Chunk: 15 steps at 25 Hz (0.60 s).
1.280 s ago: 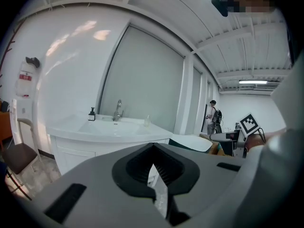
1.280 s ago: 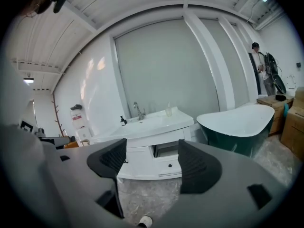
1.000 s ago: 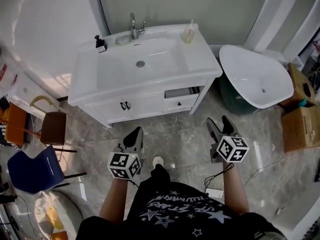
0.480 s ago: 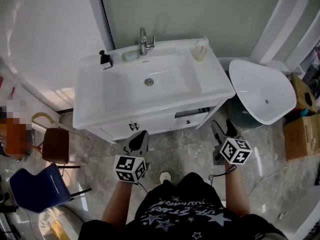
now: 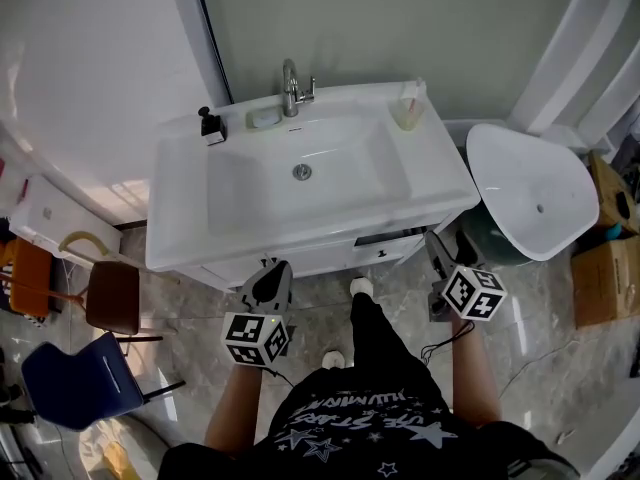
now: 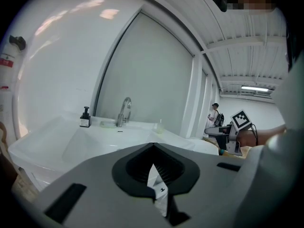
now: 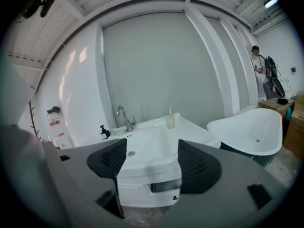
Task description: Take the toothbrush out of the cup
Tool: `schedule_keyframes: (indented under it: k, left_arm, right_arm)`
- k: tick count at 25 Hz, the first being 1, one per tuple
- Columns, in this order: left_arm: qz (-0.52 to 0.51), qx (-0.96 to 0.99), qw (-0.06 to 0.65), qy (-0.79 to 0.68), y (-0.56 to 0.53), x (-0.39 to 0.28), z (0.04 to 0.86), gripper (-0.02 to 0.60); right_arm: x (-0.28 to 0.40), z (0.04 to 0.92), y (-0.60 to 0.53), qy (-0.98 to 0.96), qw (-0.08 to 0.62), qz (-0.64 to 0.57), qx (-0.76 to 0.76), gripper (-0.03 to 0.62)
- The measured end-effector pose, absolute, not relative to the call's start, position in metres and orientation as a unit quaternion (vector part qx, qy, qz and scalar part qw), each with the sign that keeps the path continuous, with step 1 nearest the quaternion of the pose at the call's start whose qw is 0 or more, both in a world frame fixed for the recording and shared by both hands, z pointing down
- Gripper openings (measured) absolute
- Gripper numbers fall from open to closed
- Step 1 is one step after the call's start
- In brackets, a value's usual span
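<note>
A clear cup (image 5: 406, 114) with a toothbrush (image 5: 411, 92) standing in it sits on the back right corner of the white vanity (image 5: 430, 173). It also shows in the right gripper view, cup (image 7: 170, 121), and small in the left gripper view, cup (image 6: 160, 126). My left gripper (image 5: 270, 278) is held low in front of the vanity's front edge, jaws shut with nothing in them (image 6: 153, 167). My right gripper (image 5: 441, 256) hangs off the vanity's front right corner, open and empty (image 7: 148, 163). Both are far from the cup.
A faucet (image 5: 291, 86), soap dish (image 5: 264, 118) and black pump bottle (image 5: 210, 126) line the back of the basin. A vanity drawer (image 5: 388, 238) stands slightly open. A white tub (image 5: 530, 188) and cardboard boxes (image 5: 605, 268) stand right; chairs (image 5: 112, 293) stand left.
The person has stepped toward the vanity, so both grippers are now closer to its front edge. The jaws look unchanged.
</note>
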<state>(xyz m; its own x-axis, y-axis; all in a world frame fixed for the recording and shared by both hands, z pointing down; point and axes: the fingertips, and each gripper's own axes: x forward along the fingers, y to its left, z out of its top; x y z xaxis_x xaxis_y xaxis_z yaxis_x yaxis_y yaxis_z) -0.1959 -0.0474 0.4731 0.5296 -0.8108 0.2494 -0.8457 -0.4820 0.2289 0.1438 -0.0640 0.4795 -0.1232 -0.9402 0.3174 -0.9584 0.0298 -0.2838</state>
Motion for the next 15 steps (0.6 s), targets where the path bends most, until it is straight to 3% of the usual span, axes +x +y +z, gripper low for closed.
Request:
schedule_keyframes:
  k: [15]
  left_arm:
    - [0.067,0.844,0.156,-0.509,-0.198,-0.155,0.472,0.015]
  right_arm:
    - [0.206,0.476,-0.244,-0.719,0.0,0.216,0.66,0.322]
